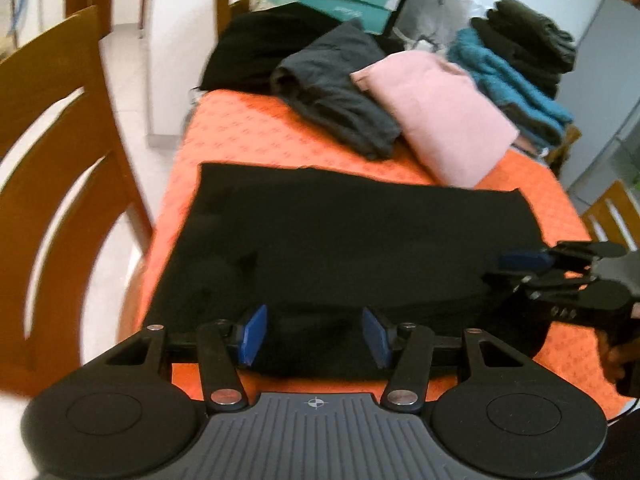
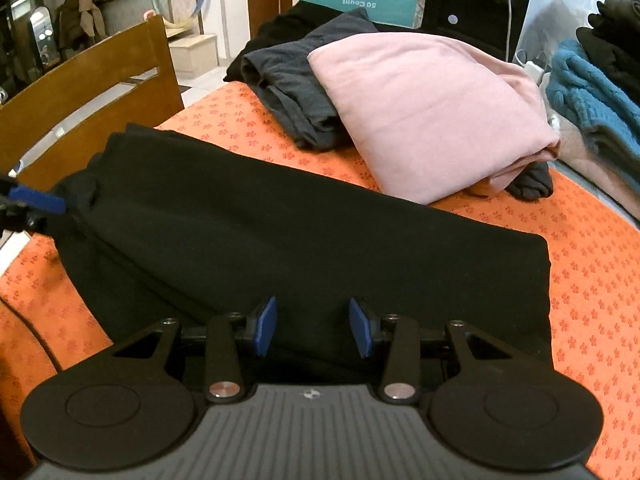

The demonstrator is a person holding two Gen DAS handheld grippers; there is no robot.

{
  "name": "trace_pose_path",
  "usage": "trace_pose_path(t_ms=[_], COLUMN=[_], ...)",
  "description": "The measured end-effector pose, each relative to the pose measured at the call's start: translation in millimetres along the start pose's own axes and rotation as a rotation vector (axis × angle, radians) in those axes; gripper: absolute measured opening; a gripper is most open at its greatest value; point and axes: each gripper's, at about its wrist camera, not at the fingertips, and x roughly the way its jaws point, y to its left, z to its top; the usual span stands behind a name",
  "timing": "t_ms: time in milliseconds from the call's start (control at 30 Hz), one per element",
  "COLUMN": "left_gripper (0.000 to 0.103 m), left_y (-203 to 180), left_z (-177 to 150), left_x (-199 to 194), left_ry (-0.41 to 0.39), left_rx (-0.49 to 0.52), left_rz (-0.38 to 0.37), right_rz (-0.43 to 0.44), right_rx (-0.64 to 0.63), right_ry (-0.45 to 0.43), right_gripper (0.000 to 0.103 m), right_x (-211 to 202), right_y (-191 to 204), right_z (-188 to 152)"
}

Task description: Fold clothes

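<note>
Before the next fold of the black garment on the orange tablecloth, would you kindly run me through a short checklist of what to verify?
1. Left gripper open over the near edge of the flat black garment: ok, jaws apart.
2. Right gripper open at the garment's near edge: ok, jaws apart.
3. Cloth actually between the blue pads: cannot tell, the contact is hidden.
4. Garment lying flat: not ok at its left end, where it is bunched.
5. Landing area beyond the garment: not ok, the folded pink garment lies close behind its far edge.
6. Orange patterned tablecloth smooth beside the garment: ok.
</note>
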Motion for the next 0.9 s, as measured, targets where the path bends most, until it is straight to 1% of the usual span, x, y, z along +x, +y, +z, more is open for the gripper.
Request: trace_pose_path(t_ms=[67, 200, 367, 400, 533, 633, 767, 900], left_gripper=[0.056, 0.056, 0.056, 0.056, 0.056, 0.056, 0.056, 0.056], left_y=[1, -4, -8, -9, -14, -16, -12, -1], left_z=[-2, 7, 24, 27, 32, 30, 21, 9], left_x=[-10, -20, -3, 2, 24, 34, 35, 24], left_ry=[-0.023, -0.083, -0.101, -0.104, -0.081, -0.051, -0.021, -0.014], left_rx=[-0.016, -0.018, -0.055, -0.066, -0.091, -0.081, -0.066, -0.068], left_rz=[0.003, -0.032, -0.092, -0.103, -0.117, -0.104, -0.077, -0.055], right_rz=[0.012, 0.058, 0.125, 0.150, 0.243, 0.270, 0.233, 0.134], right_rx=[-0.011, -0.055, -0.116, -0.116, -0.130, -0.113, -0.043, 0.066], right_ry=[0.003, 0.006, 0.012, 0.024, 0.030, 0.019, -0.013, -0.040], right_gripper=[0.047, 0.047, 0.047, 0.047, 0.047, 0.047, 0.047, 0.048], right_x=[0, 8, 21, 24, 18, 6, -9, -21], right_y=[6, 25, 49, 53, 66, 65, 47, 13], right_z=[-1, 5, 13, 12, 6, 4, 1, -8])
